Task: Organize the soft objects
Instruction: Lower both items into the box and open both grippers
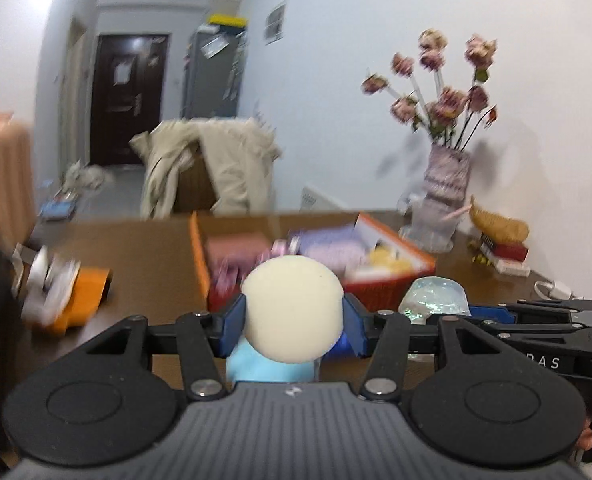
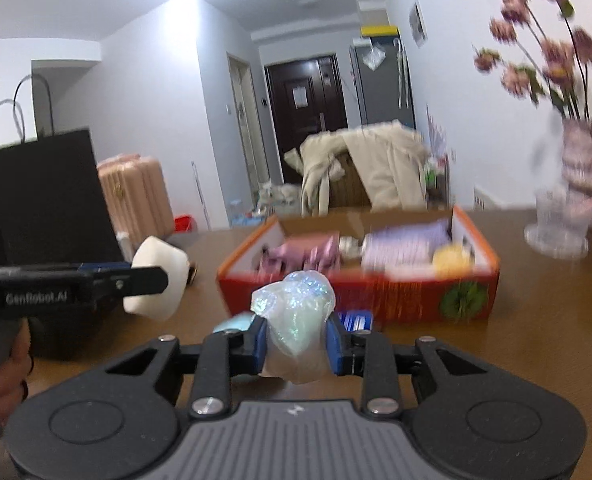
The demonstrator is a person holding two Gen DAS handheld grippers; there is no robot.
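1. The left gripper (image 1: 292, 320) is clamped on a cream foam toy (image 1: 292, 308) with a smooth, matte, rounded dome and a pale blue base. Its blue pads press into both sides, a sign that the toy is soft and gives under pressure.
2. The right gripper (image 2: 296, 340) is closed around a translucent squishy toy (image 2: 296, 320), a glossy, lumpy thing with iridescent glitter inside. It bulges above and below the pads.
3. Both toys are held in the air above the brown wooden table (image 2: 536, 340), side by side, just short of the orange cardboard box (image 2: 360, 292). They are probably being carried there for sorting.
4. The box lies open on the table, straight ahead of both grippers. It already holds other soft-looking things: a pink plush item (image 2: 296, 254), a lilac padded one (image 2: 404, 246) and a yellow fluffy ball (image 2: 450, 260). Blur hides their exact shapes.
5. A patterned vase of dried pink flowers (image 1: 446, 192) stands beyond the box, near the wall.
6. An orange and white object (image 1: 64, 292) lies on the table to the left, too blurred to identify.
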